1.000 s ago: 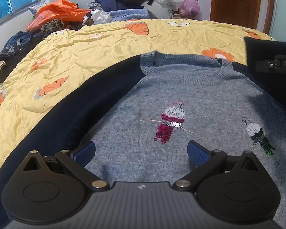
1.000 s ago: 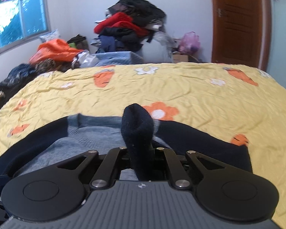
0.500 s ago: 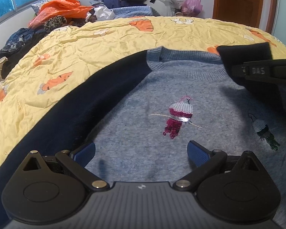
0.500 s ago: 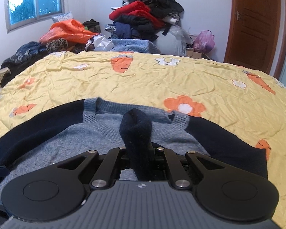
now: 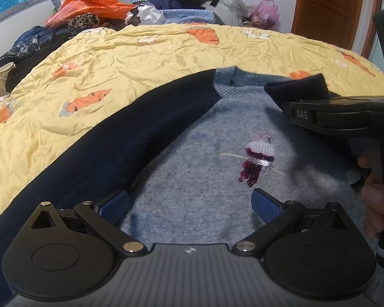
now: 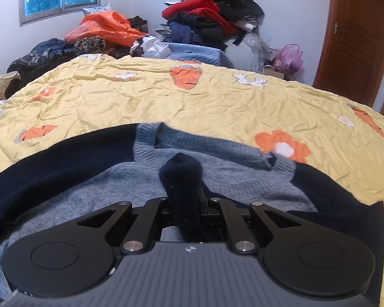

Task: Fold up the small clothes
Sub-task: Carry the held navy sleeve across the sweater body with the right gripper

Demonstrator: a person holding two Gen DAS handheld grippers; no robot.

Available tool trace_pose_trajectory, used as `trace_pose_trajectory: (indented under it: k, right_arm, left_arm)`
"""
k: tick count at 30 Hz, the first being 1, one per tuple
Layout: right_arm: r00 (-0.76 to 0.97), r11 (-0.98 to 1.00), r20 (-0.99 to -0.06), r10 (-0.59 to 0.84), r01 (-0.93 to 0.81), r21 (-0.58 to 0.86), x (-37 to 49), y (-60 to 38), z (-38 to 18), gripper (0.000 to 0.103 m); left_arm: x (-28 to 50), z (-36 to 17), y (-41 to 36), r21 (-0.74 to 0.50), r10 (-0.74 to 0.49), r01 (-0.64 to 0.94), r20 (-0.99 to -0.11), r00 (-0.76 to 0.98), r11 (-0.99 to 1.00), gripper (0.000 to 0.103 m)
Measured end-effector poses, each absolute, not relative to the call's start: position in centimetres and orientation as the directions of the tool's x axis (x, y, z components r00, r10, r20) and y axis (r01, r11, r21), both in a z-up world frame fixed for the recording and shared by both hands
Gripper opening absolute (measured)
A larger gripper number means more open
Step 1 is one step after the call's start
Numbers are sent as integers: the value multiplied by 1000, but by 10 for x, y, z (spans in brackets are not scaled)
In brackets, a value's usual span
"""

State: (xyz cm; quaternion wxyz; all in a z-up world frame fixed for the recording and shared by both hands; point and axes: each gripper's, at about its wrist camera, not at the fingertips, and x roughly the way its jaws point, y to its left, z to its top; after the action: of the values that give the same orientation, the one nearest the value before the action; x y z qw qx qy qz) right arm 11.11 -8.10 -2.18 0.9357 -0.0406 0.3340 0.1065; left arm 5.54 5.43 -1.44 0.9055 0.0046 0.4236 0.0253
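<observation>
Fuzzy navy cuff [image 6: 181, 179] carried further over grey knit sweater [image 5: 192, 179].

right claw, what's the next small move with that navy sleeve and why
Probably carry the navy sleeve a little further across and lower it onto the grey sweater. The right claw is shut on the cuff above the chest; the left claw is open.

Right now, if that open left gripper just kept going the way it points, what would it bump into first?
Most likely the grey sweater: the left gripper angles down at its front, near the sequin bird. Depth is uncertain.
</observation>
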Motion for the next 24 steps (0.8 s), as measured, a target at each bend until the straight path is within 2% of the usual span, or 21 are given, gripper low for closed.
trace_pose_trajectory:
  k: [15,24]
  right_arm:
    - [756,953,-621,206,-298,-47,114,-56,-23,17]
    - [749,949,-616,246,-316,-6,120,-49,-29,17]
  left_arm:
    - [52,-17,60,50,79,-64,-769,634,997,103]
    - [50,-17,64,53,90,-77,-768,635,996,103]
